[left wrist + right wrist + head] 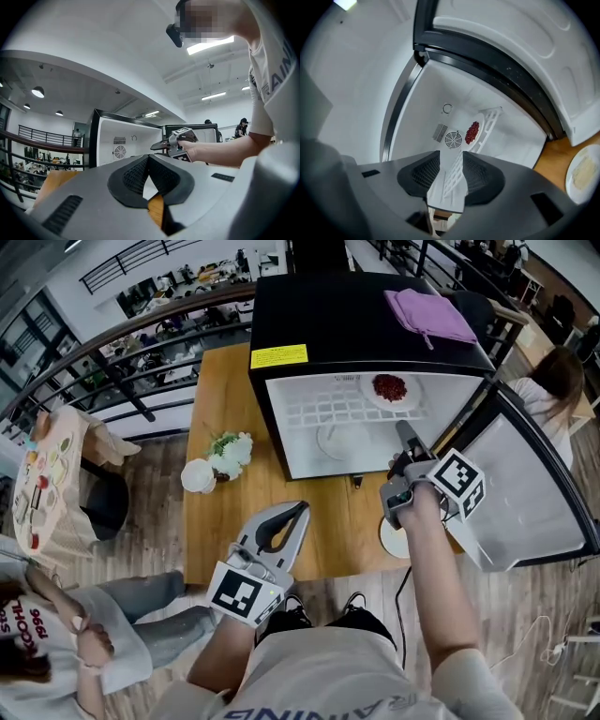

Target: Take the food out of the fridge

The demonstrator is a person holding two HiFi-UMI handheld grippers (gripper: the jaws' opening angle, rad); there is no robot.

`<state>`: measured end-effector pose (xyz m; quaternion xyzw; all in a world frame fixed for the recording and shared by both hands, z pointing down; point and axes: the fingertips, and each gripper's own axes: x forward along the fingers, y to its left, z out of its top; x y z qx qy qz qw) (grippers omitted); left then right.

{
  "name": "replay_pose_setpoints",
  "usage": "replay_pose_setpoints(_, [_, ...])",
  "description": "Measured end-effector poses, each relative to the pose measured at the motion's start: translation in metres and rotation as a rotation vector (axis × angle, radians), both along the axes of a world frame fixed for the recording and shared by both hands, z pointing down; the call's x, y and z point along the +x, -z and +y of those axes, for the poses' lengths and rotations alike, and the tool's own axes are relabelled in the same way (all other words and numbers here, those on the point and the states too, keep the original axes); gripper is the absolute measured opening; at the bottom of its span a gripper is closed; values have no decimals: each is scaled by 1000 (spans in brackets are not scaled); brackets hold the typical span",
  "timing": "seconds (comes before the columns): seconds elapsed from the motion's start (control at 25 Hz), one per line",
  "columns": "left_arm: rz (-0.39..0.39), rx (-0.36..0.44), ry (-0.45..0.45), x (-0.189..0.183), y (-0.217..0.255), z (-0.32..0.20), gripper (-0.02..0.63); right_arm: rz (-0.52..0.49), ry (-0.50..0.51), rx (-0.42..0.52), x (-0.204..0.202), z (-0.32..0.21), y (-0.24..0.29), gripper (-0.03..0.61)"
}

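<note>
Across the room, a wood floor [155, 512] and a railing [141, 334] at ten o'clock are seen around a wooden table [220, 399]. A black fridge [319, 315] is set on the table at twelve o'clock, its door [534, 484] swung open toward three o'clock. A purple cloth [427, 315] is laid on top. White flowers [230, 454] are placed at nine o'clock. The plate of red food [390, 388] is kept on the fridge's wire shelf [328, 413], untouched. The right gripper [408, 439] is pointed into the fridge, jaws parted and empty; the left gripper [298, 512] is held at six o'clock, clenched on nothing
</note>
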<state>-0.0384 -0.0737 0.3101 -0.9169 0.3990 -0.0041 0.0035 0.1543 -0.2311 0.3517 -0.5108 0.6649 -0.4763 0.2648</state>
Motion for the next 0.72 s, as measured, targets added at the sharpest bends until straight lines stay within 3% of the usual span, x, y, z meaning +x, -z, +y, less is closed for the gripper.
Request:
replay_pose_setpoints(0.28, [-1,-30,2,-6,-10,-11,8,-252,-154,-86,15,-32,-27,143])
replay_pose_setpoints(0.72, [-7,-62,15,-17,-24,-29,6,-329,-248,-175,28,-67,-52,143])
